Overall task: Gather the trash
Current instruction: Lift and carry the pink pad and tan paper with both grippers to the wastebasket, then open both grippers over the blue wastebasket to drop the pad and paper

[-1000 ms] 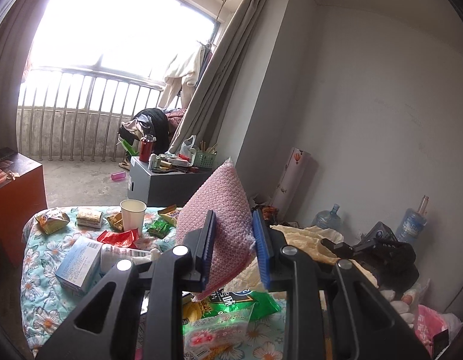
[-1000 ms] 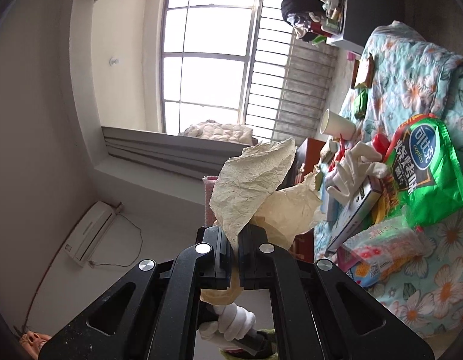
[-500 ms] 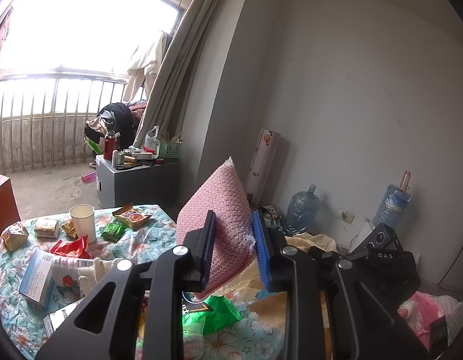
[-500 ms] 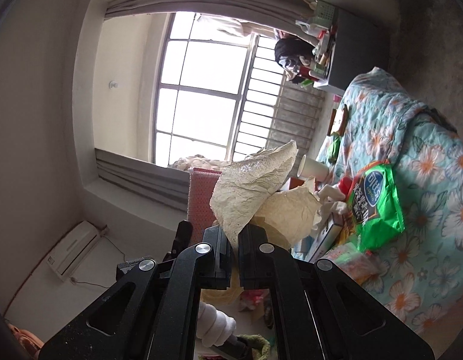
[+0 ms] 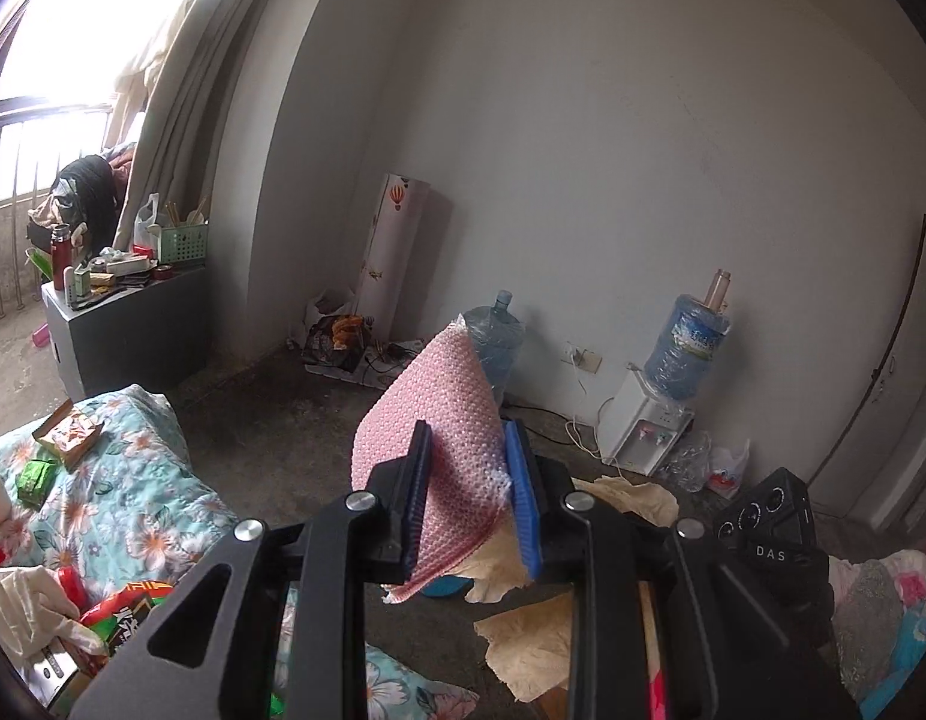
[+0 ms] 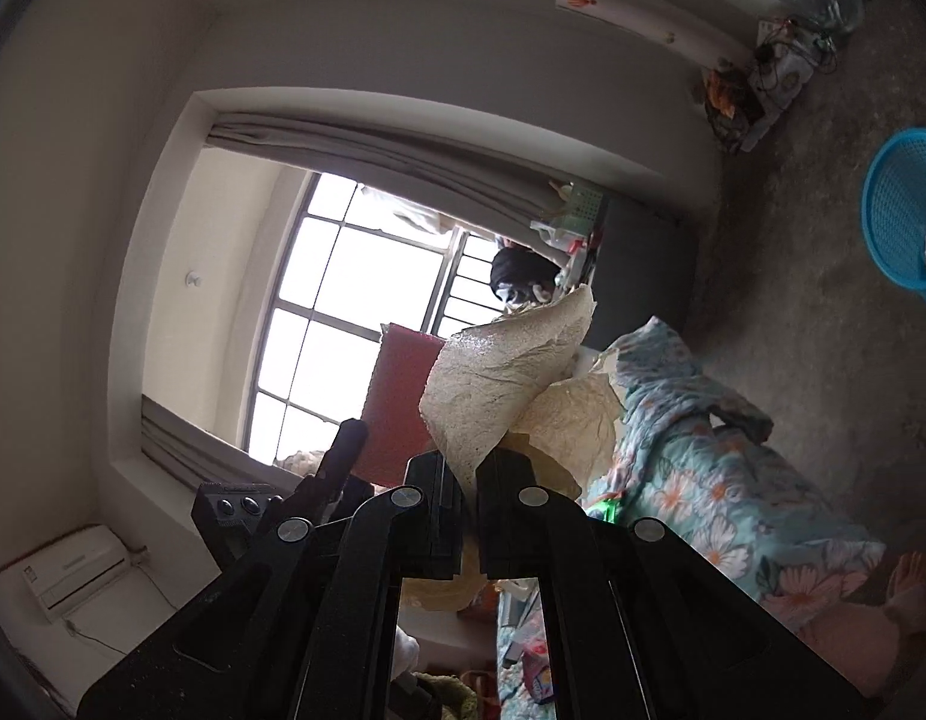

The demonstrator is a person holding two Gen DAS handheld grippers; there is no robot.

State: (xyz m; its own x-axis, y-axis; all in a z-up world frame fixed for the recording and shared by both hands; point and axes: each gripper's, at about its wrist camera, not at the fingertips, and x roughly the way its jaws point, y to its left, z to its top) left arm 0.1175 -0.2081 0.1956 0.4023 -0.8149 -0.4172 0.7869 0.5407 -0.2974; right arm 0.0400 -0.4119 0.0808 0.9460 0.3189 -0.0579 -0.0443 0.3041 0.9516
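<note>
left tongs (image 5: 470,495) grip 1 pink bubble wrap (image 5: 445,414) | right tongs (image 6: 469,516) grip 1 beige paper (image 6: 499,378) | water jugs: 2 (image 5: 688,342)

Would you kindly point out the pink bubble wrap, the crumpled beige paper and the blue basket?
pink bubble wrap (image 5: 445,420): left wrist view, its middle above the tongs.
crumpled beige paper (image 6: 499,384): right wrist view, its upper fold.
blue basket (image 6: 895,210): right wrist view, its mesh wall.

Pink bubble wrap (image 5: 439,420); beige paper (image 6: 499,384); teal floral quilt (image 5: 133,480); blue basket (image 6: 901,222).
</note>
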